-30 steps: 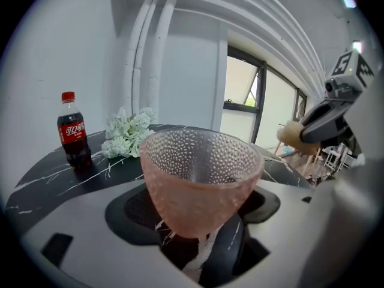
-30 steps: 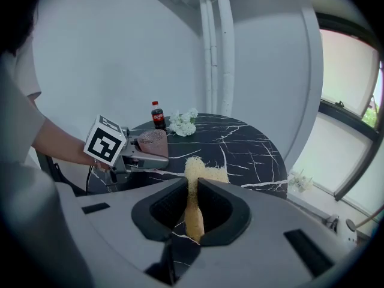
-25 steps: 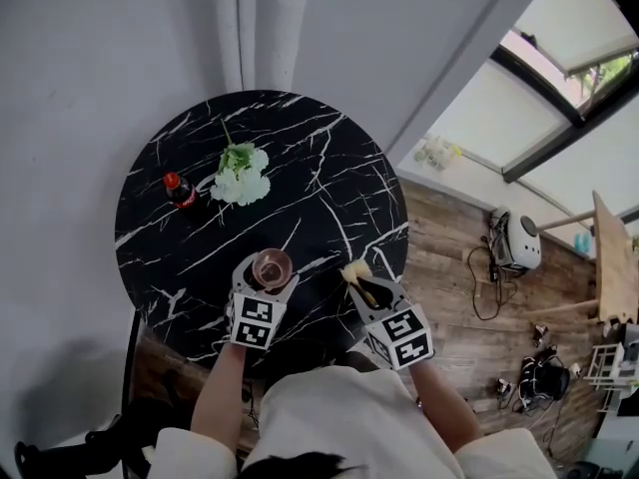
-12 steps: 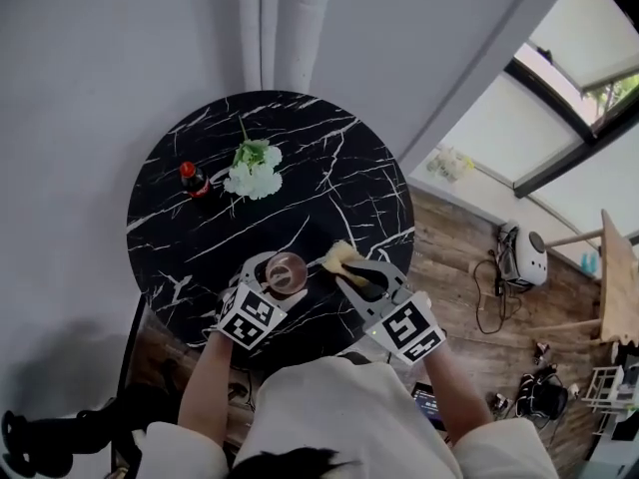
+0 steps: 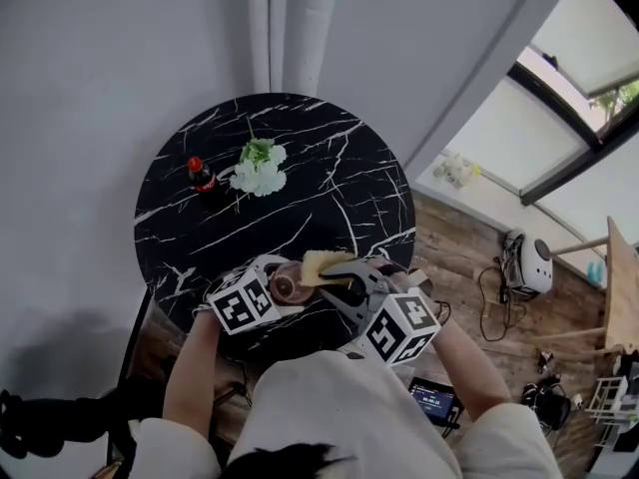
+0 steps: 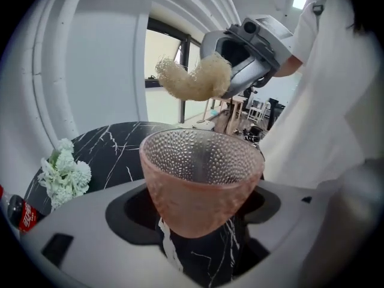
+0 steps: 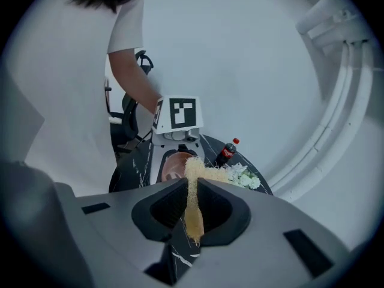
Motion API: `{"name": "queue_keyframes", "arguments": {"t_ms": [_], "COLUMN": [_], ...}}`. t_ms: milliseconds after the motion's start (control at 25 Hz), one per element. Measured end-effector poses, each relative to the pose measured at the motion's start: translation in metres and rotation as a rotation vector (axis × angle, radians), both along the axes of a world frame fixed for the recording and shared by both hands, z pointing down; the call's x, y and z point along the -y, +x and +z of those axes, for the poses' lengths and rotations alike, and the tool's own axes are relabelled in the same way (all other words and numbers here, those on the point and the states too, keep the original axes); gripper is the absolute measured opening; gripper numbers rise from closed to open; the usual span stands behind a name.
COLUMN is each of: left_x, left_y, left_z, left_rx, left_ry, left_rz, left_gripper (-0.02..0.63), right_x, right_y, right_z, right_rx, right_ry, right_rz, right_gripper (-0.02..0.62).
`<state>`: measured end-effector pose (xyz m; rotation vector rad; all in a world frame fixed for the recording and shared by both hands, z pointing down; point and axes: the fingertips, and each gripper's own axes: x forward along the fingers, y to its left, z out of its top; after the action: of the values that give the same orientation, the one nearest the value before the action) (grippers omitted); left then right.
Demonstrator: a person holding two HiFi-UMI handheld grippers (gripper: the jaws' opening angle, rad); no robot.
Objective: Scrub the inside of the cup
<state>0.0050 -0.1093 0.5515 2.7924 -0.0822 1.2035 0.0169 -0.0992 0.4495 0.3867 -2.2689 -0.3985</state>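
Observation:
A pink, dimpled glass cup [image 6: 201, 182] sits in my left gripper [image 6: 198, 221], which is shut on its lower body; its mouth faces up and toward my right gripper. In the head view the cup [image 5: 285, 284] is held above the near edge of the round black marble table [image 5: 329, 183]. My right gripper [image 7: 193, 206] is shut on a tan loofah scrubber [image 7: 193, 203], pinched flat between the jaws. The scrubber [image 5: 321, 264] hangs just above the cup's rim, its fluffy end [image 6: 195, 80] outside the cup.
A small cola bottle [image 5: 202, 176] and a bunch of white flowers [image 5: 259, 173] lie on the far left of the table. A grey wall with white pipes [image 5: 285, 28] stands behind. Wooden floor with cables and gear [image 5: 524, 262] lies to the right.
Both grippers have risen off the table and turned toward each other. The cup has tilted toward the right gripper, and the scrubber has swung left to just above the cup's rim.

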Motion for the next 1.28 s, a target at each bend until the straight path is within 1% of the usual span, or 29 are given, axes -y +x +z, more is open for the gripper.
{"name": "queue_keyframes", "arguments": {"t_ms": [200, 360, 480, 640, 840, 1000, 1120, 1200, 1280], "left_x": [-0.016, -0.026, -0.034, -0.044, -0.049, -0.054, -0.057, -0.056, -0.056], "left_y": [-0.003, -0.003, -0.002, 0.000, 0.000, -0.003, -0.006, -0.006, -0.005], "left_z": [-0.006, -0.011, -0.015, -0.017, -0.010, -0.008, -0.009, -0.011, -0.014], "left_rx": [0.084, 0.129, 0.160, 0.209, 0.271, 0.320, 0.371, 0.399, 0.411], "left_ry": [-0.082, -0.124, -0.138, -0.134, -0.113, -0.069, -0.034, 0.003, 0.032], "left_rz": [0.109, 0.176, 0.225, 0.280, 0.315, 0.371, 0.406, 0.425, 0.435], "left_gripper": [0.373, 0.373, 0.373, 0.373, 0.373, 0.372, 0.373, 0.372, 0.371], "right_x": [-0.013, -0.023, -0.030, -0.038, -0.047, -0.051, -0.053, -0.054, -0.055], "right_y": [-0.008, -0.017, -0.020, -0.020, -0.024, -0.028, -0.032, -0.034, -0.037], "right_z": [0.004, 0.007, 0.016, 0.022, 0.030, 0.034, 0.035, 0.037, 0.041], "right_rx": [-0.093, -0.152, -0.238, -0.301, -0.340, -0.346, -0.349, -0.365, -0.390], "right_ry": [0.042, 0.066, 0.084, 0.082, 0.054, 0.038, 0.017, 0.011, 0.005], "right_rz": [-0.120, -0.208, -0.275, -0.318, -0.369, -0.381, -0.388, -0.397, -0.408], "right_gripper": [0.060, 0.060, 0.060, 0.060, 0.060, 0.060, 0.060, 0.060, 0.060]}}
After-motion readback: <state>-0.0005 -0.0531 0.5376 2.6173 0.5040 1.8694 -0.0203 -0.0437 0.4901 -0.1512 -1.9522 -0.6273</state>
